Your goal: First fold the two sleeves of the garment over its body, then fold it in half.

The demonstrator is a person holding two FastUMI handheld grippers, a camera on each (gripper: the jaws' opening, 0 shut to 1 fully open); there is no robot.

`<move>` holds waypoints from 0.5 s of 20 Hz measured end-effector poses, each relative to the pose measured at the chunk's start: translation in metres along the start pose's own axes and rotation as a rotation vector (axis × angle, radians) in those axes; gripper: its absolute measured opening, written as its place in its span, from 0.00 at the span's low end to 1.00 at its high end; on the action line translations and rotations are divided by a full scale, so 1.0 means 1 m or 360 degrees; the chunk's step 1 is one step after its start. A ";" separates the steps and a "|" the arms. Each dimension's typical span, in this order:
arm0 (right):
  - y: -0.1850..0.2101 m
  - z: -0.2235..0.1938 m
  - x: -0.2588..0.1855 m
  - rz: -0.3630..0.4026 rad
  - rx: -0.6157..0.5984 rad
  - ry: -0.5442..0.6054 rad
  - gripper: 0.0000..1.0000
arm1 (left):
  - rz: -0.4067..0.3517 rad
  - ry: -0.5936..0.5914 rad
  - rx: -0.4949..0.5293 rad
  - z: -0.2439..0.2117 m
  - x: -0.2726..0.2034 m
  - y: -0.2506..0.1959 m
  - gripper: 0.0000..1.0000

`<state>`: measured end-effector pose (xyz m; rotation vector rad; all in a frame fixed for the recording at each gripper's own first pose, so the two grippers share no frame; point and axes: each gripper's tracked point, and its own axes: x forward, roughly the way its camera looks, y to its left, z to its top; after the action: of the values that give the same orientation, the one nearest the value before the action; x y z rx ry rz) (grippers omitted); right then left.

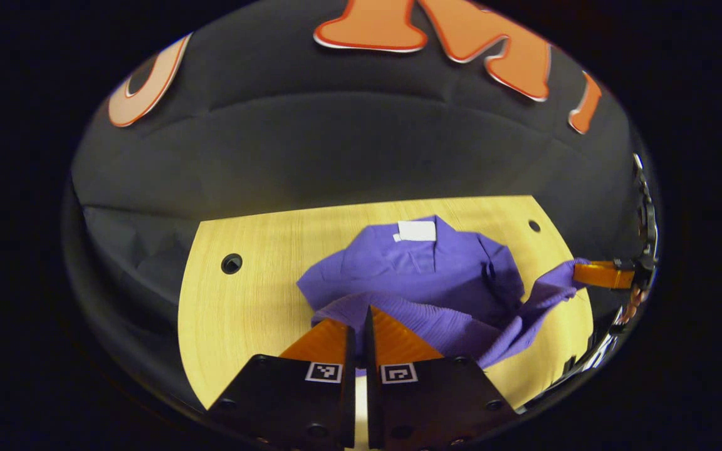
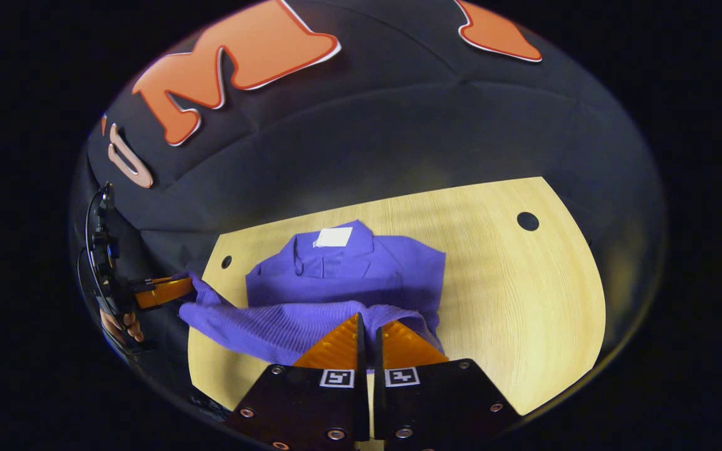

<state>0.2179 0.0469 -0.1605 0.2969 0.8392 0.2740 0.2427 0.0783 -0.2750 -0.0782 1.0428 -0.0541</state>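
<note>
A purple garment (image 1: pixel 423 269) lies on the wooden table (image 1: pixel 248 300), collar and white label (image 1: pixel 416 230) at the far side, sleeves lying over its body. Its near hem is raised off the table and stretched between both grippers. My left gripper (image 1: pixel 361 326) is shut on one corner of the ribbed hem. In the right gripper view my right gripper (image 2: pixel 368 331) is shut on the other part of the hem (image 2: pixel 286 326) of the garment (image 2: pixel 348 269). The right gripper (image 1: pixel 590 274) also shows far right in the left gripper view, and the left gripper (image 2: pixel 182 288) far left in the right gripper view.
The table (image 2: pixel 524 300) has round cable holes (image 1: pixel 231 263) (image 2: pixel 528 220) near its far corners. Bare wood spreads to the right of the garment in the right gripper view. Black cloth hangs behind the table. A hand (image 2: pixel 124 326) holds the left gripper.
</note>
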 end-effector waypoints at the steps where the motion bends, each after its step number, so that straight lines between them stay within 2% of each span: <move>1: -0.004 0.007 0.009 0.0011 0.0017 0.0004 0.03 | 0.0013 -0.0034 -0.0040 0.009 0.008 0.001 0.08; 6: -0.020 0.031 0.056 0.0046 0.0085 0.0041 0.03 | 0.0097 -0.0166 -0.0022 0.035 0.046 0.001 0.08; 10: -0.024 0.053 0.088 0.0046 0.0133 -0.0009 0.04 | 0.0226 -0.0261 0.0051 0.055 0.067 0.008 0.08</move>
<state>0.3176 0.0475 -0.1958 0.3877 0.8428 0.2653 0.3239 0.0832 -0.3062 0.0204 0.8810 0.0635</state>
